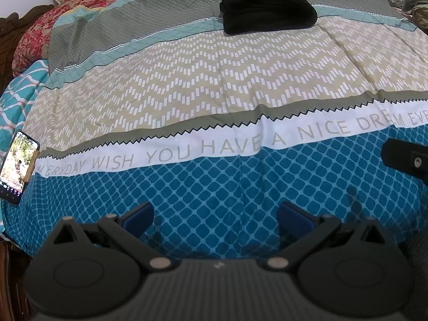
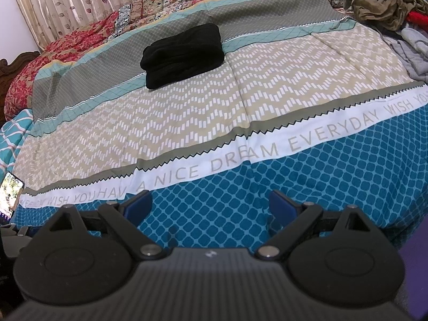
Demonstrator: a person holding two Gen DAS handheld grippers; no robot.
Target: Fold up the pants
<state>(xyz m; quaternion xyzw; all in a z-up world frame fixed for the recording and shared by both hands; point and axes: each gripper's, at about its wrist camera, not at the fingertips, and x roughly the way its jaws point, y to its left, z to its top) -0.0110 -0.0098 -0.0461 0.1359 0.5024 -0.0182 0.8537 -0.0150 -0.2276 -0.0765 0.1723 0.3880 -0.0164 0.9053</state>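
Black pants [image 1: 267,8] lie folded into a thick rectangle far back on the bed; they also show in the right wrist view [image 2: 183,53]. My left gripper [image 1: 215,219] is open and empty, low over the blue front band of the bedspread, far from the pants. My right gripper [image 2: 210,206] is open and empty too, over the same blue band. Part of the right gripper [image 1: 406,157] shows at the right edge of the left wrist view.
The patterned bedspread [image 1: 187,80] covers the bed. A phone [image 1: 18,160] with a lit screen lies at the left edge; it also shows in the right wrist view [image 2: 10,192]. A heap of clothes [image 2: 388,2] sits at the back right. A red floral quilt [image 2: 67,50] lies back left.
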